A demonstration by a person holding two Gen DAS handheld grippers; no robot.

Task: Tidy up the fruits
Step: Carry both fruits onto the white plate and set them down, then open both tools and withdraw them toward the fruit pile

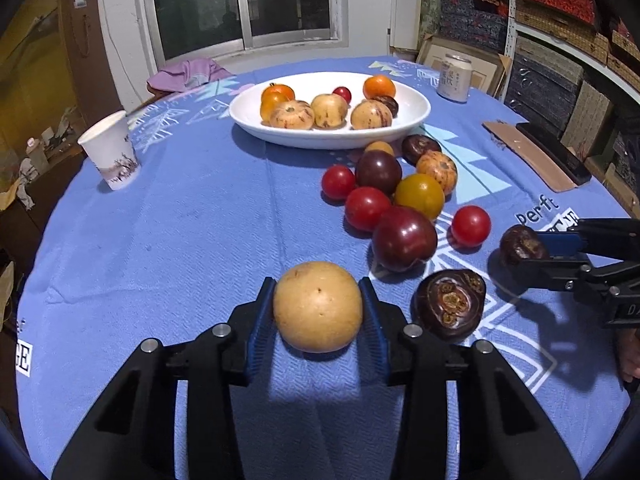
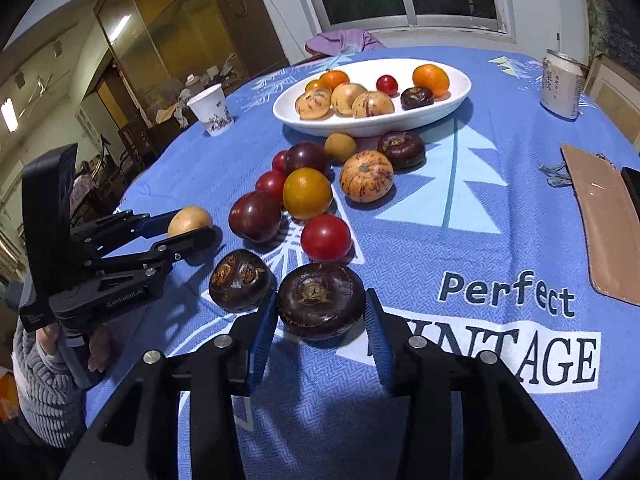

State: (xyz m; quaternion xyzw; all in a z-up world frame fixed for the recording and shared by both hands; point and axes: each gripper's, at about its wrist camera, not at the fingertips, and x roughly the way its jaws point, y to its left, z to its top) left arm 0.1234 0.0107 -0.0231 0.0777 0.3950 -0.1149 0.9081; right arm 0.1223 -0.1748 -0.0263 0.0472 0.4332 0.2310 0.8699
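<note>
Low in each frame, the left gripper (image 1: 319, 308) jaws clasp a round tan fruit (image 1: 318, 306) and the right gripper (image 2: 321, 308) jaws bracket a squat dark-brown fruit (image 2: 321, 300), seemingly touching, so both likely next lift toward the white oval dish (image 1: 416, 118) at upper centre.

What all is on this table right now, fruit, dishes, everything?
Dish: one, white, centre back, holding eight fruits.
Loose fruits: ten; red, yellow, speckled, dark; in front of the dish.
Paper cup: one, white, left side.
Can: one, pale, back right.
Pouch: one, brown, right edge.
Tablecloth: one, blue, covering the table.
Left gripper: jaws closed on a tan fruit.
Right gripper: jaws closed on a dark fruit.
</note>
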